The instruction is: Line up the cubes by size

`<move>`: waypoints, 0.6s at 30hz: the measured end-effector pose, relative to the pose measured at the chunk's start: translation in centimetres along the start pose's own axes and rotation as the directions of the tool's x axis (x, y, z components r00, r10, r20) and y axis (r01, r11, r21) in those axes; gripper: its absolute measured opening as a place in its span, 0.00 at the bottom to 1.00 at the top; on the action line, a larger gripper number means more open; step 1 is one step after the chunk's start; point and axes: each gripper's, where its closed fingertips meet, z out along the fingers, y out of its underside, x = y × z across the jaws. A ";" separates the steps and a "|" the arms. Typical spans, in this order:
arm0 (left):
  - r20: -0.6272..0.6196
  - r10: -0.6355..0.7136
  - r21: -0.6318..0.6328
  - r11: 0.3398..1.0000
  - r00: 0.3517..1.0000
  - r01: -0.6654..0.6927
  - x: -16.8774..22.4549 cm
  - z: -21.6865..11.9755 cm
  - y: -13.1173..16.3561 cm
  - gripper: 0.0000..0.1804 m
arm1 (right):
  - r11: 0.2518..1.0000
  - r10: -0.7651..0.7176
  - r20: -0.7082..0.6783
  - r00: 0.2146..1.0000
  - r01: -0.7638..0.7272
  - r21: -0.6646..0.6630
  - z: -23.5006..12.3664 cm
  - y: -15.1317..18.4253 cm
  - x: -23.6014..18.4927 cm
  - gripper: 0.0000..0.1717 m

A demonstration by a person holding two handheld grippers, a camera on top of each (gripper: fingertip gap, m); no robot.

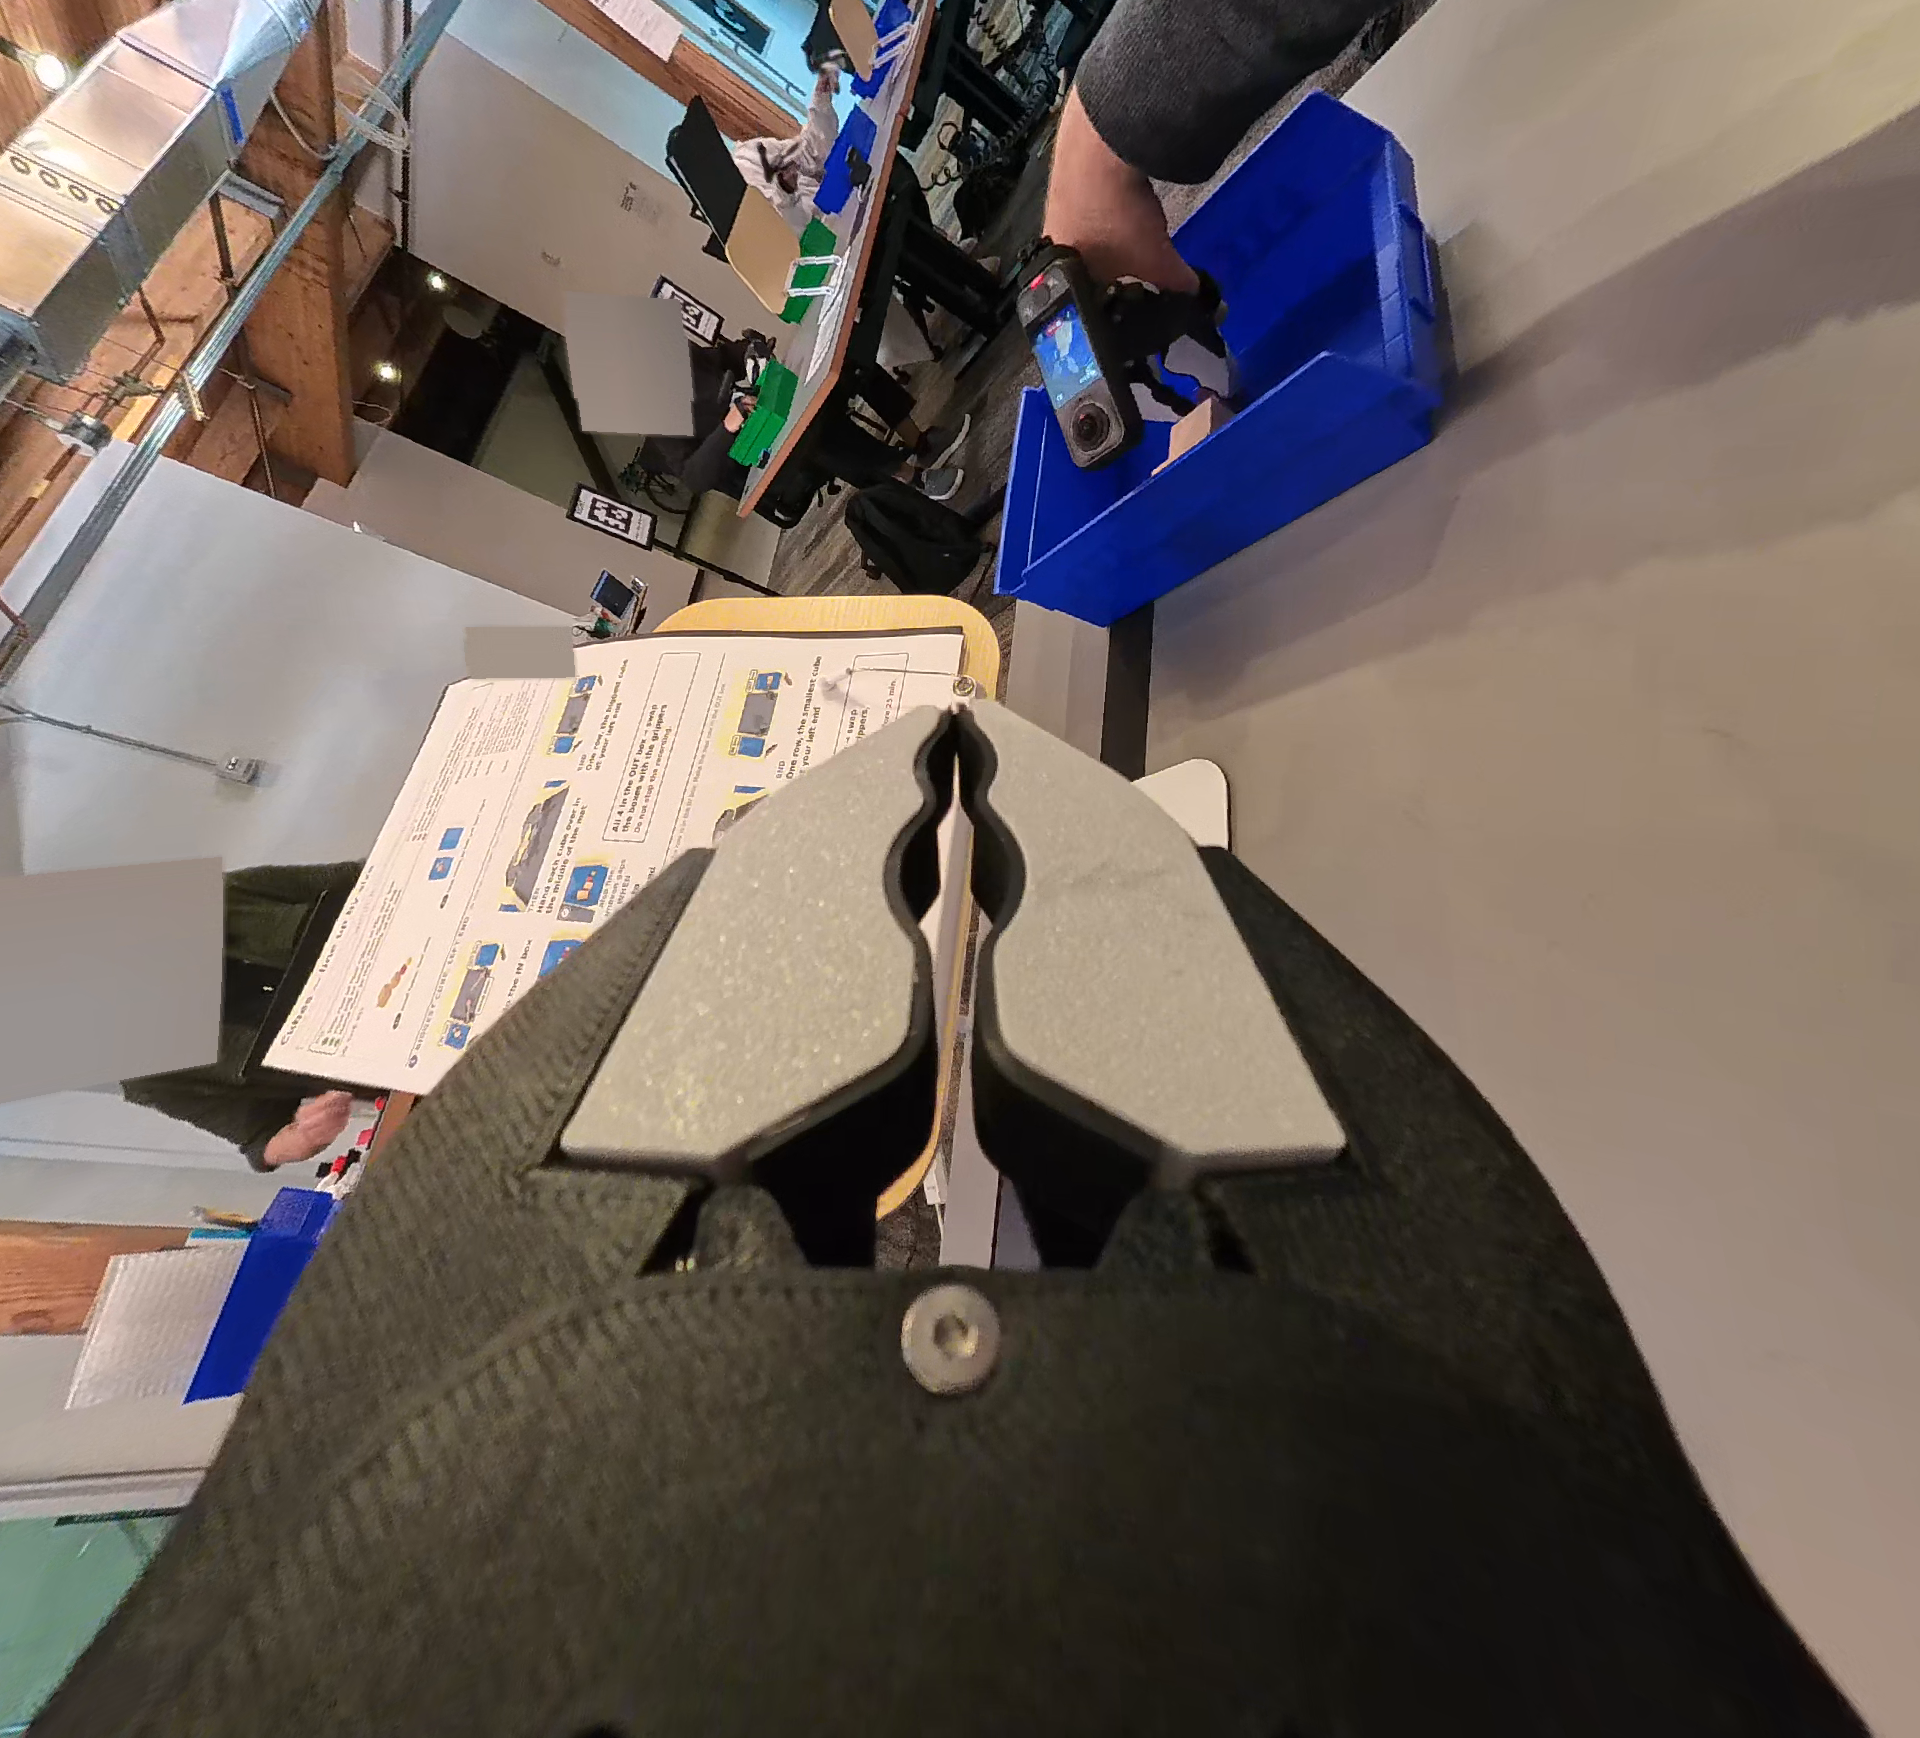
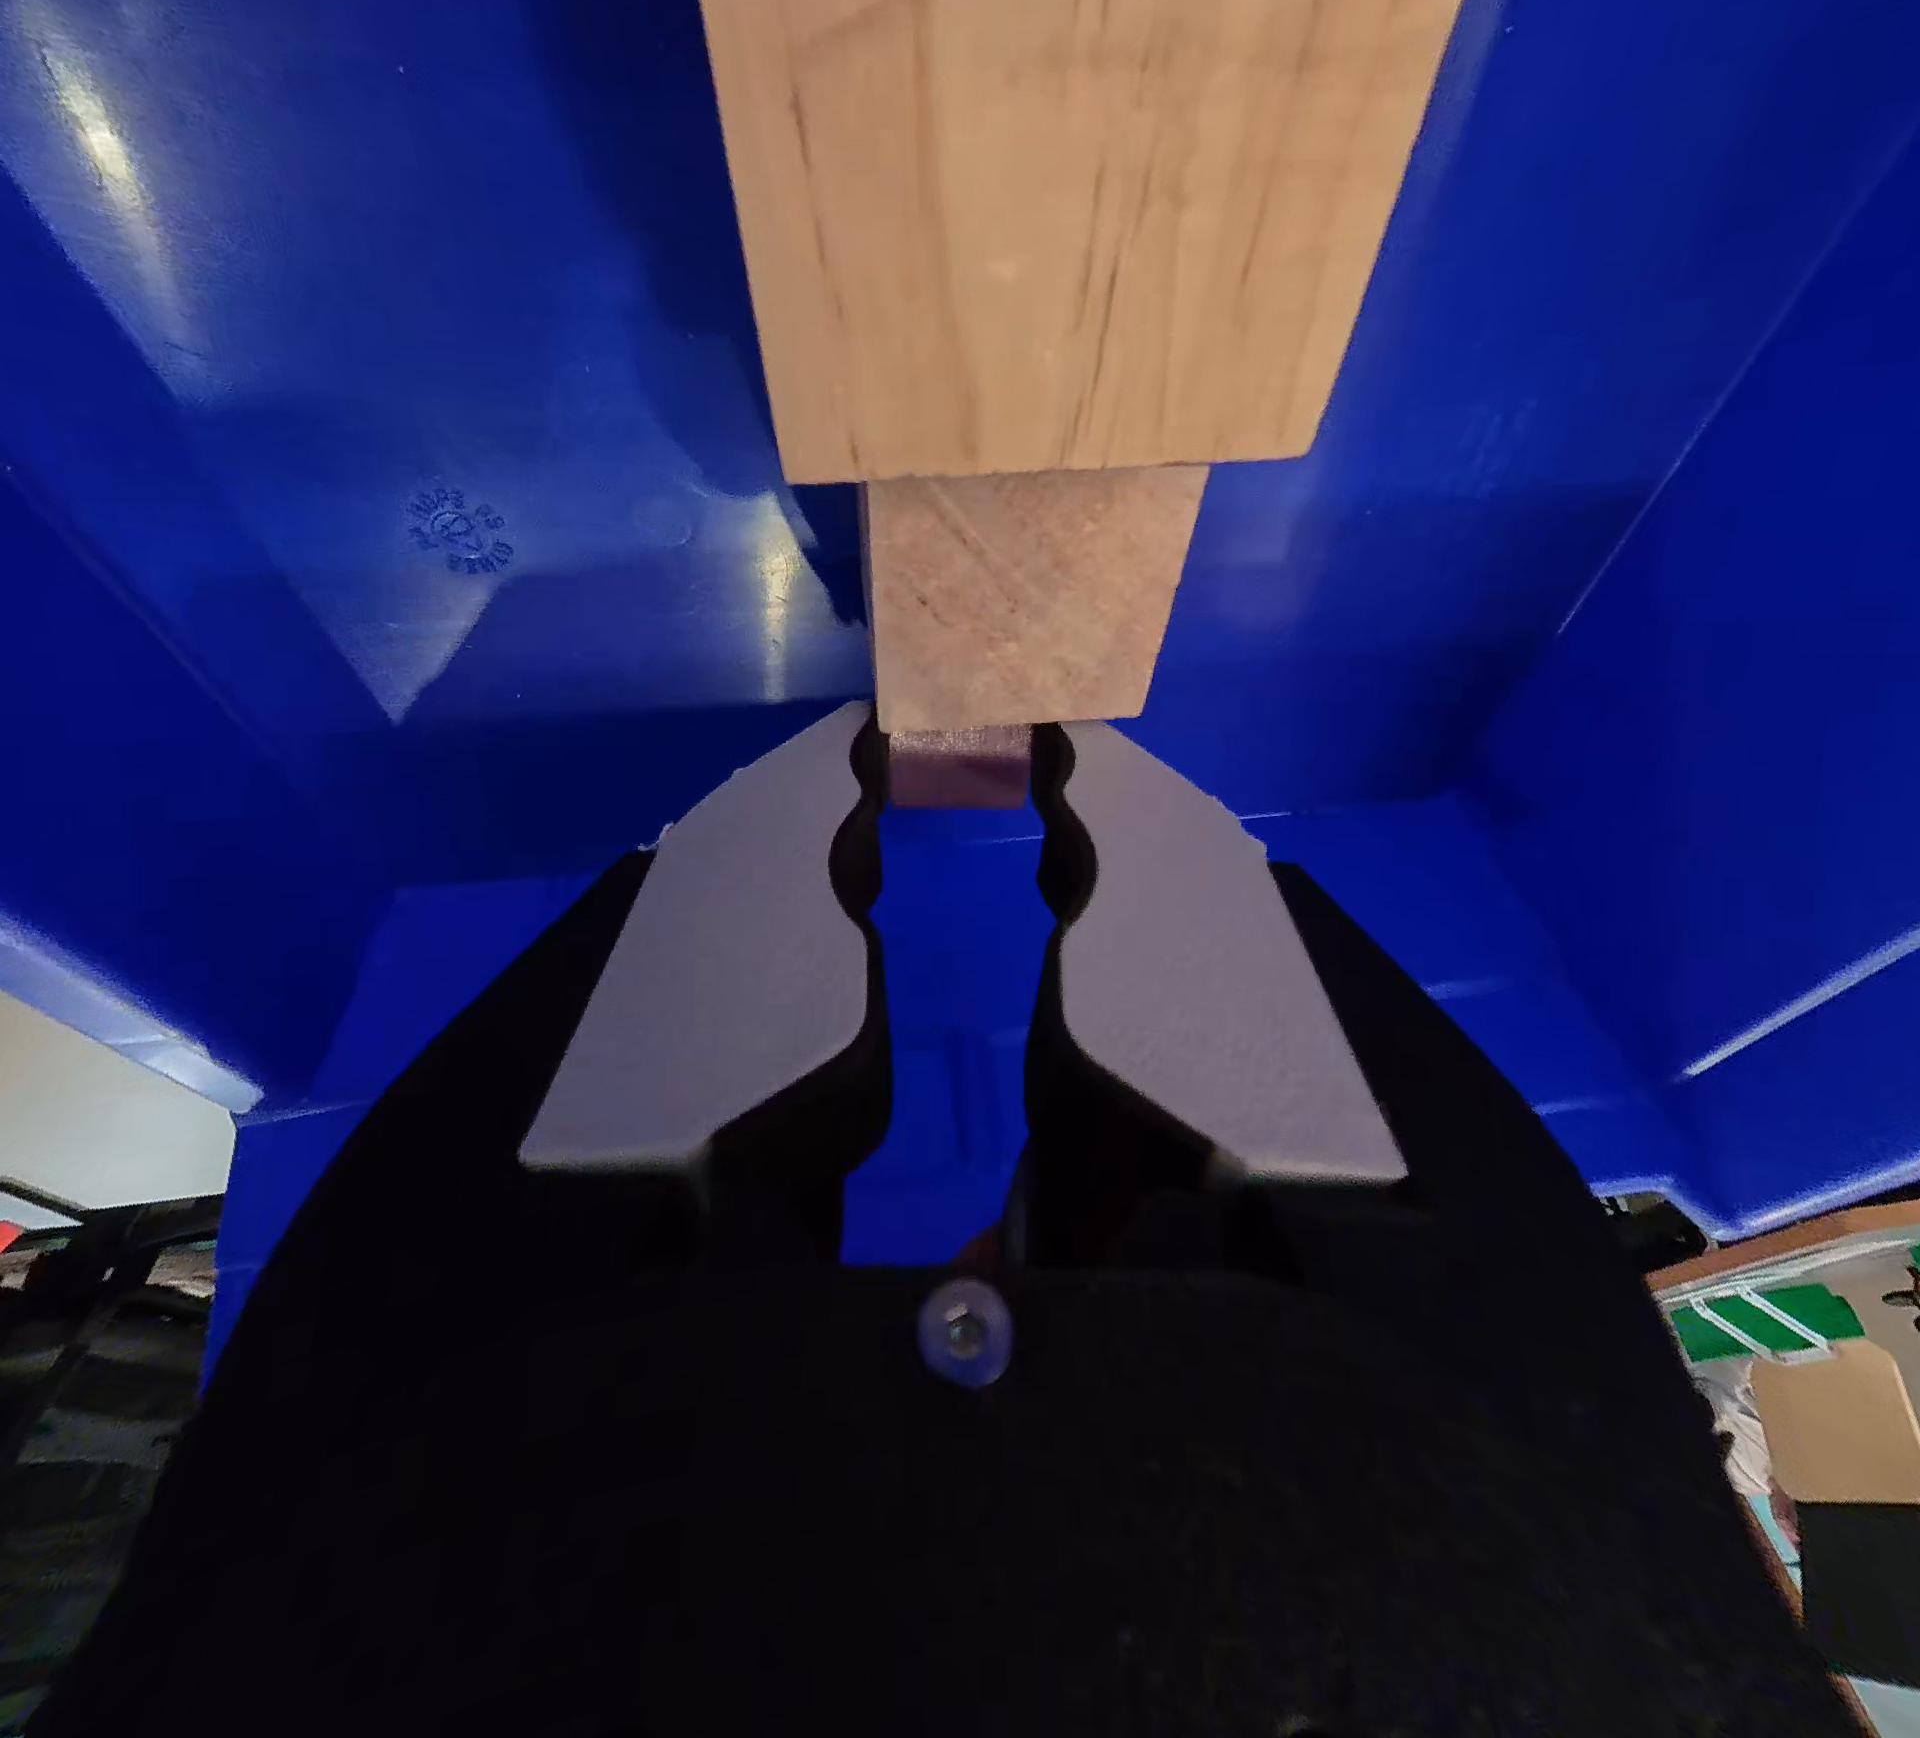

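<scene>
My right gripper sits inside the blue bin, its pads pressed on a small purple cube right at the tips. Just beyond lies a mid-sized wooden cube, then a big wooden cube. My left gripper, closed and empty, hovers well apart over the grey table

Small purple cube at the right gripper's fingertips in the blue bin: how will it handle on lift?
Small purple cube: probably light and rigid. Flat sides should suit the fingers, but only the tips reach it, so it may twist. The wooden block seems to touch it and may drag.
</scene>
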 end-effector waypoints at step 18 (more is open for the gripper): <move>0.070 -0.041 -0.062 0.997 0.997 0.045 -1.3 1.6 1.3 0.00 | 0.971 0.227 -0.600 0.767 -0.136 0.194 -16.0 -0.8 2.8 0.25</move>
